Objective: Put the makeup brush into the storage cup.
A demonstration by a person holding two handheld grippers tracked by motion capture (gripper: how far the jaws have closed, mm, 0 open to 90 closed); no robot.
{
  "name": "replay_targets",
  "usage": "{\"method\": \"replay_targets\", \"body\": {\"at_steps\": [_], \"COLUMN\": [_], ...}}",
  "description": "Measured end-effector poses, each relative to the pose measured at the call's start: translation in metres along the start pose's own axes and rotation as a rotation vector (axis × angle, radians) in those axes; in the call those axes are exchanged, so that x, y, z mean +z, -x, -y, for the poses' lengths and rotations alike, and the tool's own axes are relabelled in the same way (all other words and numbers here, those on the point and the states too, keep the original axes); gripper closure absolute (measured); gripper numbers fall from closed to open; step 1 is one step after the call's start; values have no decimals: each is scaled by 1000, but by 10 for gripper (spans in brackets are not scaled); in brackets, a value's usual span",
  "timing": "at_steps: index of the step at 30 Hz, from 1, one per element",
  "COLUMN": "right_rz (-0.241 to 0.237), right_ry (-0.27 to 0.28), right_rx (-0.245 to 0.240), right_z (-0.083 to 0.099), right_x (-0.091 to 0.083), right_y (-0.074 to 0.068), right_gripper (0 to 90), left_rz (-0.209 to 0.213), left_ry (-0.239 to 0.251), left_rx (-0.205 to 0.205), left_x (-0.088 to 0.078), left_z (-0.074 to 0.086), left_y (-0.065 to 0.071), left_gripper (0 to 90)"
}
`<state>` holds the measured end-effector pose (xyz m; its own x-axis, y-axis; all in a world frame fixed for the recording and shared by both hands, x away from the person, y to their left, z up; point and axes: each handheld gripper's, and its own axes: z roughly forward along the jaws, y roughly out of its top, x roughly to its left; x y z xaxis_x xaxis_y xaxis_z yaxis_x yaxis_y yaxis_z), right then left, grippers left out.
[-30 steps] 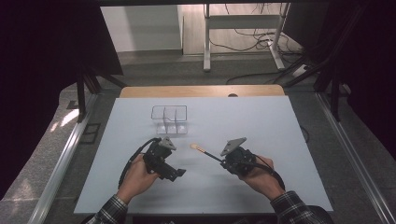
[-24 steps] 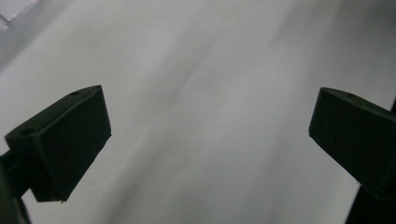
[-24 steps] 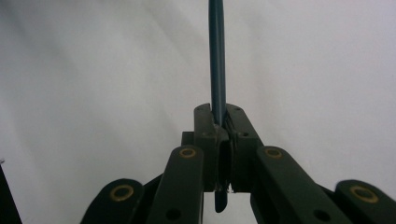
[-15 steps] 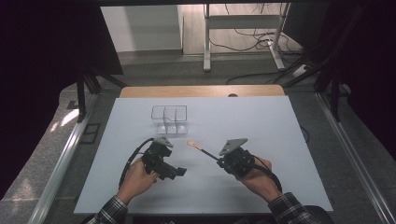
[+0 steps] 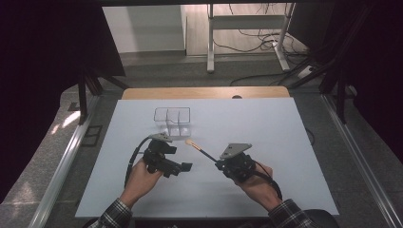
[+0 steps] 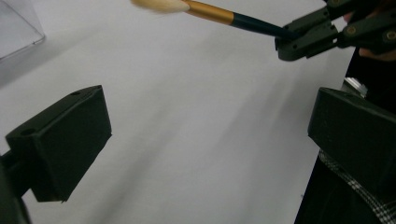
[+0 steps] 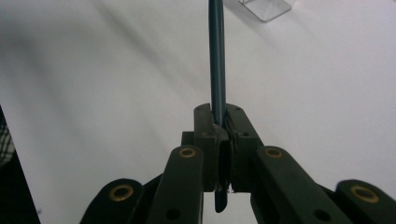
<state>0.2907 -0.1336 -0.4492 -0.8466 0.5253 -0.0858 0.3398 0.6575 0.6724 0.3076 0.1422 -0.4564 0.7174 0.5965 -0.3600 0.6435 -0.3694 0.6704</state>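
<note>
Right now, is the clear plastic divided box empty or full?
Empty. In the high view, the clear plastic divided box shows bare compartments; the gold-banded brush is outside, clamped in the right gripper.

Both forearms in from 6 o'clock, plaid sleeves at the cuffs. Left hand (image 5: 141,175) wrapped round left gripper (image 5: 185,166), jaws wide apart, pointing toward 3 o'clock, nothing between pads. Right hand (image 5: 256,179) gripping right gripper (image 5: 219,164), aimed toward 10 o'clock, jaws clamped tight on a thin shaft. Grippers near each other, not touching. Cable looping off the left at 9 o'clock.
</note>
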Motion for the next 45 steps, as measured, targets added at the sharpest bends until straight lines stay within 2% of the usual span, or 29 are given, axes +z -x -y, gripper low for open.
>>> {"method": "replay_targets", "body": {"at_steps": [4, 10, 12, 14, 20, 24, 32, 34, 35, 36, 37, 42, 43, 44, 45], "right_rz": [4, 3, 5, 1, -5, -8, -22, -25, -27, -30, -30, -39, -43, -46, -46], "right_ry": [29, 70, 80, 84, 86, 94, 100, 98, 95, 92, 92, 78, 74, 64, 64], "right_rx": [21, 45, 41, 35, 27, 25, 11, 9, 5, 4, 4, -10, -14, -16, -16], "right_z": [-1, -4, -5, -6, -7, -7, -8, -8, -8, -8, -8, -7, -7, -7, -7], "right_x": [0, 0, 1, 3, 7, 9, 14, 15, 16, 17, 17, 20, 21, 22, 22], "right_y": [-3, -10, -12, -17, -23, -28, -34, -35, -36, -36, -36, -36, -37, -38, -38], "right_gripper": [849, 849, 849, 849, 849, 848, 845, 845, 844, 844, 844, 842, 841, 838, 838], "left_rz": [-2, 18, 33, 29, 35, 28, 42, 46, 50, 53, 58, 93, 100, 134, 134], "left_ry": [14, 35, 27, 12, 19, 18, 22, 23, 23, 23, 23, 53, 54, 73, 73], "left_rx": [-32, -49, -45, -35, -33, -39, -57, -61, -66, -69, -76, -134, -138, -161, -161], "left_x": [1, 4, 6, 8, 12, 12, 8, 8, 8, 7, 7, 4, 3, 1, 1], "left_z": [-2, -7, -8, -9, -12, -12, -12, -11, -11, -11, -10, -7, -6, -5, -5], "left_y": [1, 5, 6, 8, 12, 12, 10, 9, 9, 8, 7, 1, 0, -3, -3], "left_gripper": [0, 0, 0, 0, 21, 68, 212, 280, 280, 330, 330, 468, 500, 568, 620]}}
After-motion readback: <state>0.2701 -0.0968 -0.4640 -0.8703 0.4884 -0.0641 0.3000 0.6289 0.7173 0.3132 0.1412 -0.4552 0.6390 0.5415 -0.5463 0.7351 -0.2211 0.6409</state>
